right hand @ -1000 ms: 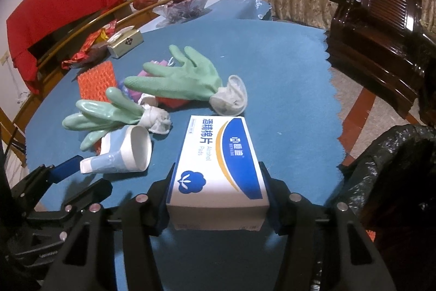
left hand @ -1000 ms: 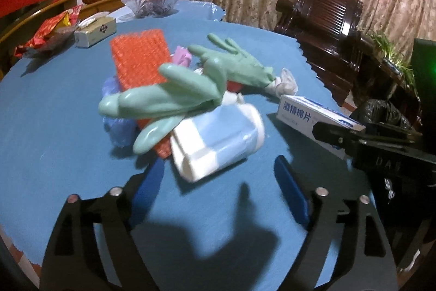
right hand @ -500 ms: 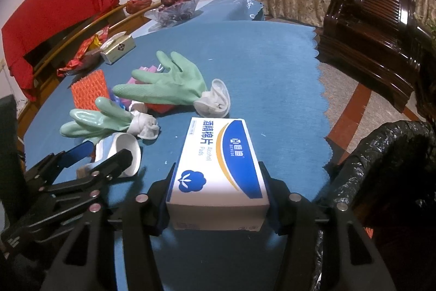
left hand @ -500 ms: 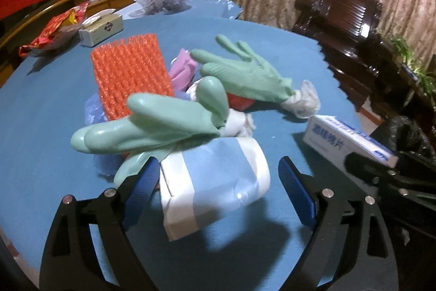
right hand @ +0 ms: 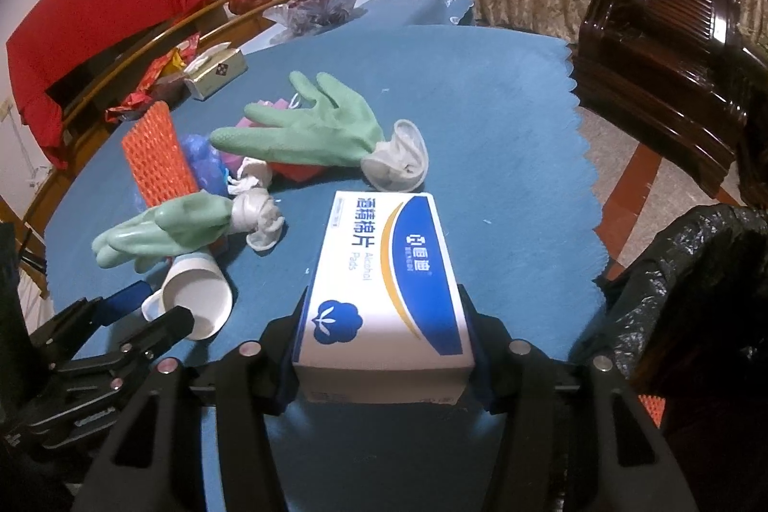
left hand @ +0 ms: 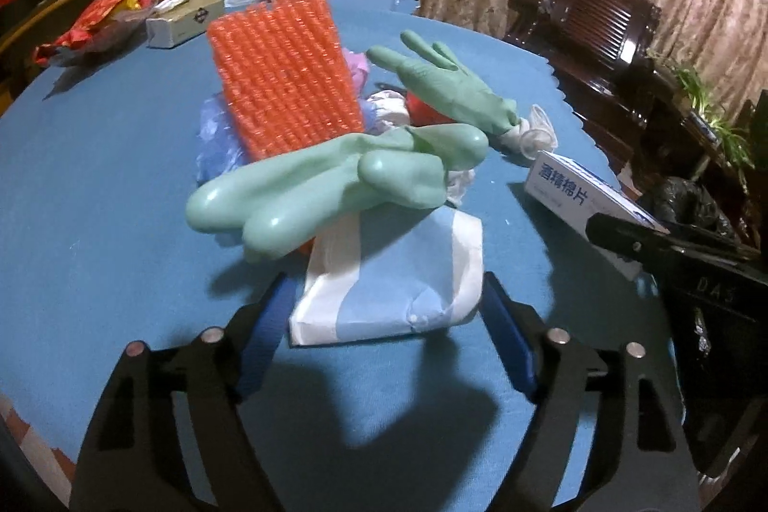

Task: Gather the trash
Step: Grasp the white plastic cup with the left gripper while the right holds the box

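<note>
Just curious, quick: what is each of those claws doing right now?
Left gripper: open around the paper cup, not gripping.
Right gripper: shut on the alcohol pads box.

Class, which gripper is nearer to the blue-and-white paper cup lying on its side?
Left. The left gripper has the blue-and-white paper cup between its open fingers; the right gripper, clamped on the white-and-blue box, sits off to the cup's side.

Dim indoor light, soft shadows, fisheye-bent edges, slightly soft.
</note>
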Action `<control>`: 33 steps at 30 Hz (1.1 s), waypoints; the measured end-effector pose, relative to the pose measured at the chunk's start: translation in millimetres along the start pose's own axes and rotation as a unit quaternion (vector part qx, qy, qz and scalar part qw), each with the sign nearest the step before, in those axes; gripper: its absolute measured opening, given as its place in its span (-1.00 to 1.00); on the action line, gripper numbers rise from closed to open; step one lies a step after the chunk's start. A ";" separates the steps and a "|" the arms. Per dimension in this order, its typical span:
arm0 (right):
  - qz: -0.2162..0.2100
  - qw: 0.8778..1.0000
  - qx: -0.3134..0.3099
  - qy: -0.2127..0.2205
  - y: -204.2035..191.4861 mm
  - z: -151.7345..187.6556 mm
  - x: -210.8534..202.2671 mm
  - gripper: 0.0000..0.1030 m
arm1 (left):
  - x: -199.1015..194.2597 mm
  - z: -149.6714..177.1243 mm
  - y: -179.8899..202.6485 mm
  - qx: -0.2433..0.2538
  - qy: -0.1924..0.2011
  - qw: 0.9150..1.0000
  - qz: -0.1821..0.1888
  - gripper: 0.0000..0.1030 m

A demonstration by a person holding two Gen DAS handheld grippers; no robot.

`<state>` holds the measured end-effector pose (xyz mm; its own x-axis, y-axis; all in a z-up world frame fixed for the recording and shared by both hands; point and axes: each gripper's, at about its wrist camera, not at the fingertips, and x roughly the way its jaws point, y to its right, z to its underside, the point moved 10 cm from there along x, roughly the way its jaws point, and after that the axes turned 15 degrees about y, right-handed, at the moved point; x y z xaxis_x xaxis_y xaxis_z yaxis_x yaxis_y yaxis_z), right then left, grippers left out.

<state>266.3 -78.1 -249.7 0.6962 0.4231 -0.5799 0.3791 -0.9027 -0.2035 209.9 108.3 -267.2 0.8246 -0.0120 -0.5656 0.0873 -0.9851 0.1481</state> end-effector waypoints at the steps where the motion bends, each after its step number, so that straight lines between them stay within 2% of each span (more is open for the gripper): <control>1: 0.001 1.000 0.000 0.000 -0.7 0.5 0.4 0.06 | 1.6 0.8 1.0 0.000 -0.001 1.000 0.004 0.57; 4: 0.004 1.000 0.000 -0.001 0.2 0.4 1.7 0.06 | 11.6 6.2 4.0 0.001 -0.014 1.000 0.009 0.55; 6: 0.006 1.000 0.002 -0.002 1.2 0.3 3.5 0.06 | 14.0 7.4 2.5 0.000 -0.011 1.000 0.002 0.41; 10: 0.007 1.000 -0.001 -0.010 -1.0 3.4 8.4 0.07 | 8.7 5.5 1.9 -0.009 -0.005 1.000 0.008 0.40; 16: -0.005 1.000 -0.005 -0.014 -7.8 4.6 3.2 0.05 | -15.3 -1.0 5.5 -0.013 0.004 1.000 0.022 0.40; 22: -0.004 1.000 -0.015 -0.004 -11.9 0.7 -13.0 0.05 | -41.4 10.1 16.6 -0.011 -0.007 0.999 0.043 0.39; 33: 0.004 0.999 -0.005 0.039 -0.8 -20.5 -66.8 0.05 | -83.1 -27.3 57.1 0.012 0.052 0.995 0.088 0.38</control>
<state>232.0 -104.1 -194.6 0.7444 0.4212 -0.5181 0.3790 -0.9054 -0.1916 161.5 57.7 -189.6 0.8791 -0.1672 -0.4464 -0.0747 -0.9732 0.2176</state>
